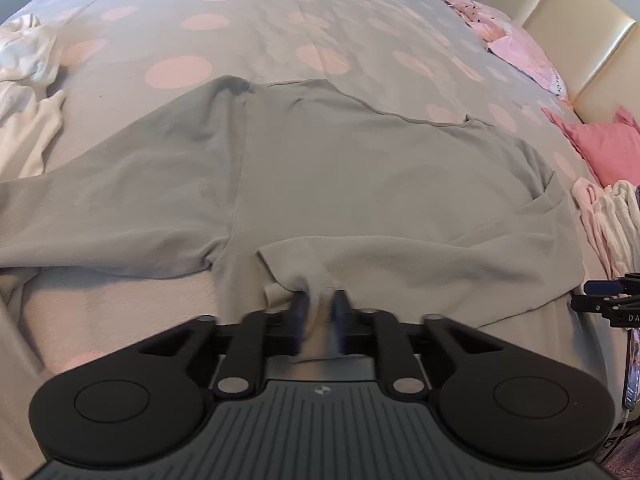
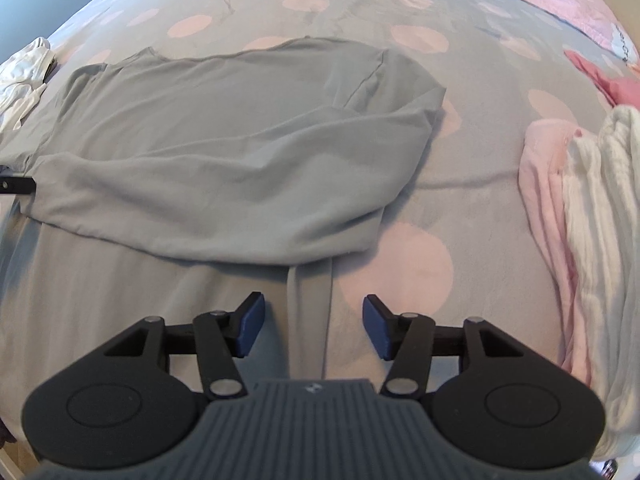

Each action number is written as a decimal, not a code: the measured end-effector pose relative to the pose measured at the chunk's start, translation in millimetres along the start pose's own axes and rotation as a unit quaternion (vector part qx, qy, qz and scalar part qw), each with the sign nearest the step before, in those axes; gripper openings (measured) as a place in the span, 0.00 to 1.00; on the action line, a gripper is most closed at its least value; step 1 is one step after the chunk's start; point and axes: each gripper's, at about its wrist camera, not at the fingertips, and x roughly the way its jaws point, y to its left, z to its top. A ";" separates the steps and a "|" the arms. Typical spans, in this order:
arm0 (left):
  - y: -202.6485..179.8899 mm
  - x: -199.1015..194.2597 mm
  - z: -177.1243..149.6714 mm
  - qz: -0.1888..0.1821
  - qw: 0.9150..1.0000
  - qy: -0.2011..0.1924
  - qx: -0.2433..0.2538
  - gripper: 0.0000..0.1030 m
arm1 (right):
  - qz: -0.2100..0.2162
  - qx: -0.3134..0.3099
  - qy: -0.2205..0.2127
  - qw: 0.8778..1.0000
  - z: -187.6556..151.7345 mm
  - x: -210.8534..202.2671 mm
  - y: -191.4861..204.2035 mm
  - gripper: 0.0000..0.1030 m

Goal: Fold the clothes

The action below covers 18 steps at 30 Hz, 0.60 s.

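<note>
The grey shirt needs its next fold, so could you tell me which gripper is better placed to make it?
Left. The left gripper already pinches the shirt hem; the right gripper hangs open above the bedspread.

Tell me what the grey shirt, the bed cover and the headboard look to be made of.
Grey shirt: thin, matte knit, likely cotton jersey; it drapes in soft folds and bunches where the left gripper pinches it.
Polka-dot bed cover: smooth woven fabric, probably cotton, with fine creases.
Headboard: cream padded panels with a sheen, apparently leather or faux leather.
</note>
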 end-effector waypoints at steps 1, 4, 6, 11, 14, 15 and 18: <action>-2.5 -6.0 1.7 -0.013 1.000 -0.017 -0.003 0.03 | -0.001 0.000 -0.002 1.000 1.2 -0.1 -0.4 0.57; -9.4 -33.5 11.4 -0.069 0.994 -0.076 -0.024 0.03 | -0.007 0.014 -0.006 1.000 3.6 1.8 -5.2 0.57; -13.4 -56.4 21.3 -0.109 0.986 -0.119 -0.043 0.03 | -0.005 0.020 -0.007 1.000 4.8 4.2 -5.9 0.57; -17.6 -113.5 49.6 -0.177 0.953 -0.224 -0.098 0.03 | -0.005 0.006 -0.004 1.000 12.2 14.8 5.8 0.60; -22.2 -143.3 59.4 -0.189 0.938 -0.272 -0.100 0.03 | -0.024 -0.007 -0.011 1.000 18.4 20.2 13.1 0.59; -23.6 -152.2 62.2 -0.192 0.933 -0.286 -0.101 0.03 | -0.029 -0.007 -0.013 0.999 20.0 21.9 13.7 0.60; -25.0 -166.6 63.7 -0.199 0.925 -0.304 -0.108 0.02 | -0.040 -0.001 -0.024 0.999 26.2 24.6 14.5 0.59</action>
